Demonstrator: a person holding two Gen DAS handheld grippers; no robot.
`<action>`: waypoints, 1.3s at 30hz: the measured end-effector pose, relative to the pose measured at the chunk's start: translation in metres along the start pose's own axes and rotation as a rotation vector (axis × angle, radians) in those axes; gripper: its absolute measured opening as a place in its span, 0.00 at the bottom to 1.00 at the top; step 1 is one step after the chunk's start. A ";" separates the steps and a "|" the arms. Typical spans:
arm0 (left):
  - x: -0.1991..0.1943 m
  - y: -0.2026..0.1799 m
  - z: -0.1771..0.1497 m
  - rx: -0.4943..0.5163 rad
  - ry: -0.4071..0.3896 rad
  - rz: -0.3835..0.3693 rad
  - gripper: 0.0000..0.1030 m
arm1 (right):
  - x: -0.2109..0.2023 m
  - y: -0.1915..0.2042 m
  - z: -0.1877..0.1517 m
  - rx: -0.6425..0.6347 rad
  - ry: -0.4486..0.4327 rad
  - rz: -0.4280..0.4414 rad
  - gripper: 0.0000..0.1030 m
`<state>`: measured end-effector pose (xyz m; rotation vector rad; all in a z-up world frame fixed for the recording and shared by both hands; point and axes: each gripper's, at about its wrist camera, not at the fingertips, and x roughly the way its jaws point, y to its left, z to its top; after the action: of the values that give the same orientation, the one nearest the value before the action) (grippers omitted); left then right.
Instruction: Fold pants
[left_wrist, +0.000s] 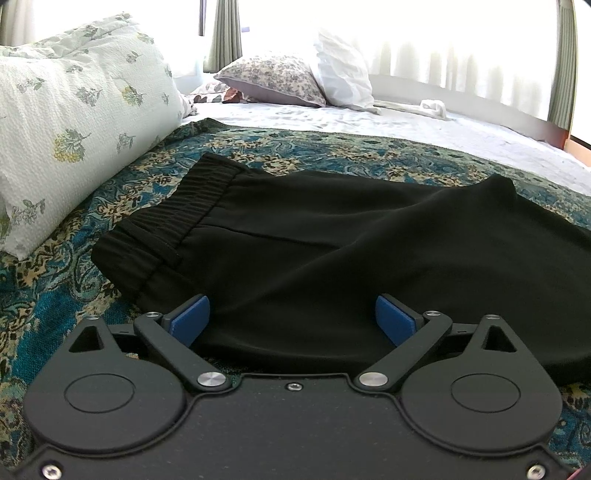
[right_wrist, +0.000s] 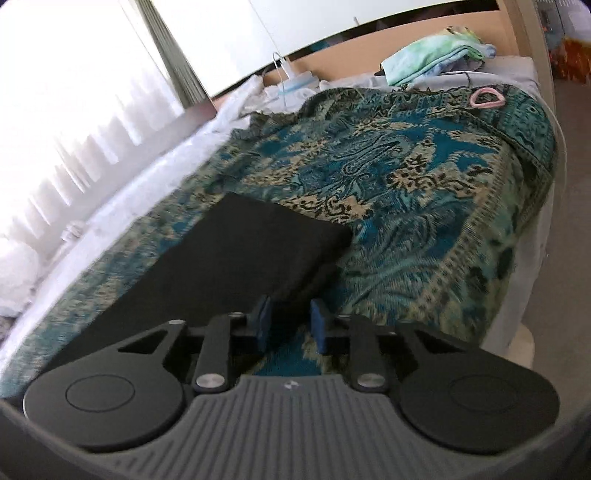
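Observation:
Black pants (left_wrist: 332, 251) lie on a teal patterned blanket (left_wrist: 332, 147) on a bed, elastic waistband (left_wrist: 177, 210) to the left. My left gripper (left_wrist: 291, 319) is open, its blue pads either side of the near edge of the pants. In the right wrist view the pants (right_wrist: 229, 258) show as a flat black panel running away to the upper right. My right gripper (right_wrist: 291, 325) is partly open at the near edge of the pants; its blue pads (right_wrist: 264, 321) hold nothing I can see. This view is blurred.
A floral white pillow (left_wrist: 74, 122) lies left of the pants, and more pillows (left_wrist: 288, 77) at the bed's head. Folded clothes (right_wrist: 436, 55) and a pink ring (right_wrist: 487, 98) lie at the blanket's far end. The bed edge (right_wrist: 546, 221) drops off on the right.

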<state>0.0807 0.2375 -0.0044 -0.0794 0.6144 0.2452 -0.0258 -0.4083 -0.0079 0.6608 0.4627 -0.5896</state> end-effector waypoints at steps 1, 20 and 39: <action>0.000 0.000 0.000 -0.001 -0.001 0.000 0.94 | 0.003 0.002 0.002 0.006 0.003 0.000 0.41; -0.003 0.010 0.009 -0.051 0.016 0.138 0.76 | 0.019 0.004 0.013 -0.109 -0.063 -0.131 0.10; 0.025 -0.026 0.067 0.060 0.032 -0.013 0.22 | 0.020 0.005 0.006 -0.151 -0.093 -0.157 0.23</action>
<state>0.1444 0.2274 0.0361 -0.0293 0.6523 0.2130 -0.0067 -0.4165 -0.0128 0.4539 0.4698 -0.7232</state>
